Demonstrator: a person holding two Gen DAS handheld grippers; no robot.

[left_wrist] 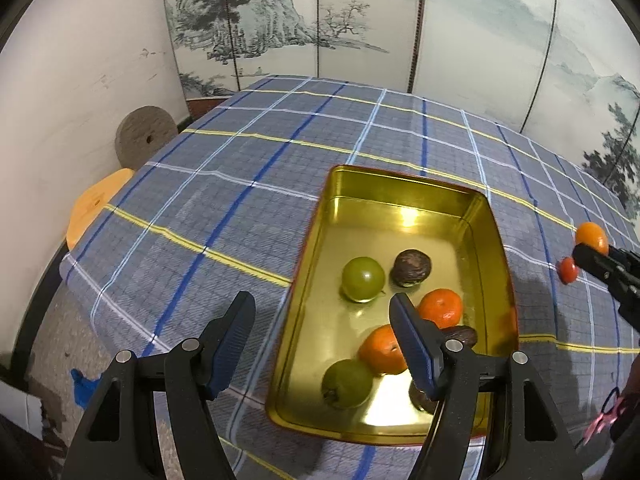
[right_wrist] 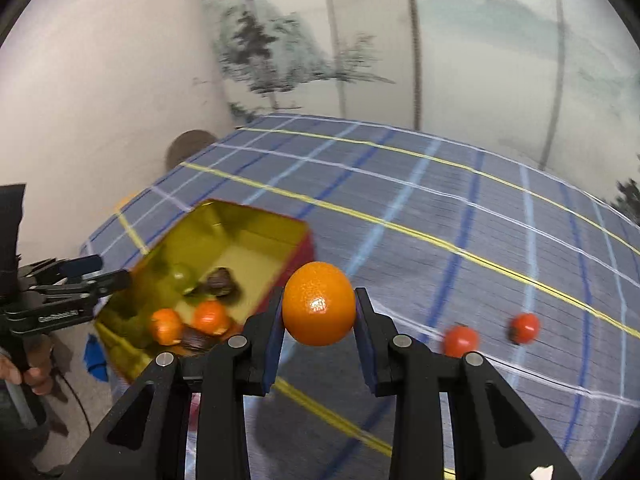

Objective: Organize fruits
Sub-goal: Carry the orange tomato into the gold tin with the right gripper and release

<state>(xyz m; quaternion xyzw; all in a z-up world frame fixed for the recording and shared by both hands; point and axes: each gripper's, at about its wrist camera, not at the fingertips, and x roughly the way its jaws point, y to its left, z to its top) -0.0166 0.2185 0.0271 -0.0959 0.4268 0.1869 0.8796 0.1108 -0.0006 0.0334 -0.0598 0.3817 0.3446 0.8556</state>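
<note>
A gold tin (left_wrist: 400,184) rests on the blue checked cloth (left_wrist: 240,184), holding two green fruits (left_wrist: 362,278), two tangerines (left_wrist: 442,306) and dark brown fruits (left_wrist: 412,268). My left gripper (left_wrist: 322,302) hangs open over the tin's near left side with nothing between its fingers. My right gripper (right_wrist: 319,294) is shut on an orange (right_wrist: 319,304), lifted above the cloth to the right of the tin (right_wrist: 248,216). In the left wrist view the right gripper (left_wrist: 588,258) and its orange (left_wrist: 592,236) show at the right edge. Two small red fruits (right_wrist: 460,340) lie on the cloth.
A painted folding screen (left_wrist: 320,20) stands behind the table, with a white wall to the left. A grey stone disc (left_wrist: 146,136) and an orange wooden seat (left_wrist: 96,208) sit beside the table's left edge. Blue tape (left_wrist: 84,384) marks the floor. A hand (right_wrist: 36,372) grips the left gripper's handle.
</note>
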